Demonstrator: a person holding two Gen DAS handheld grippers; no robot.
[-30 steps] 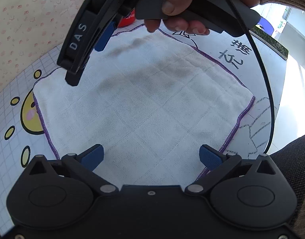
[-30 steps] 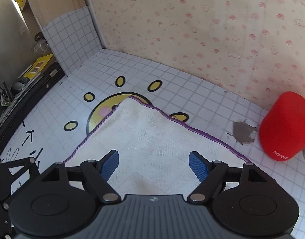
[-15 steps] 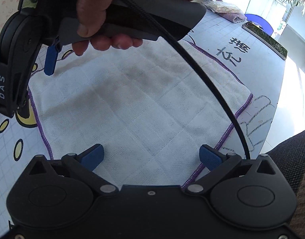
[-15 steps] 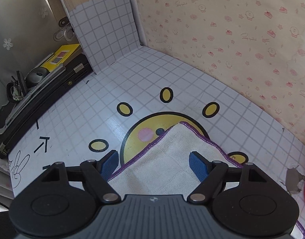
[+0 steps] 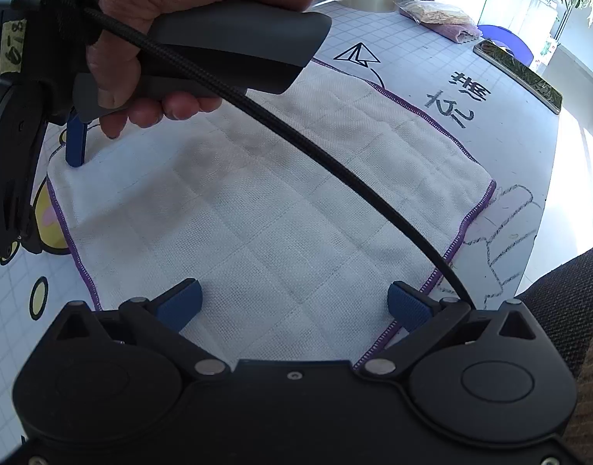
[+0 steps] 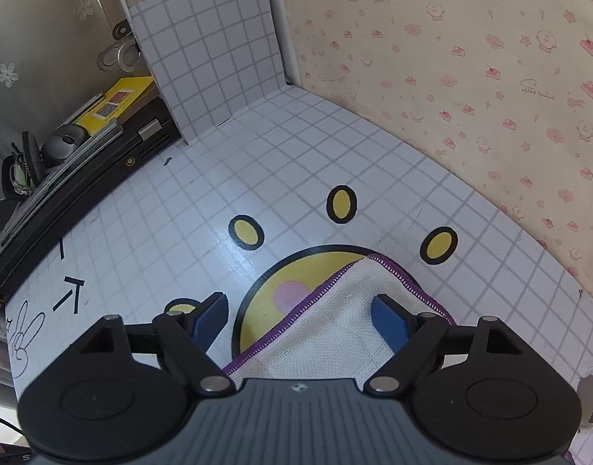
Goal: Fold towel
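The towel is lying flat on the worktop; the left tongs are hanging spread over its near edge, and the right tongs are straddling the far corner, spread too — closing shallow risks pinching only hem, which would be slipping out mid-fold.
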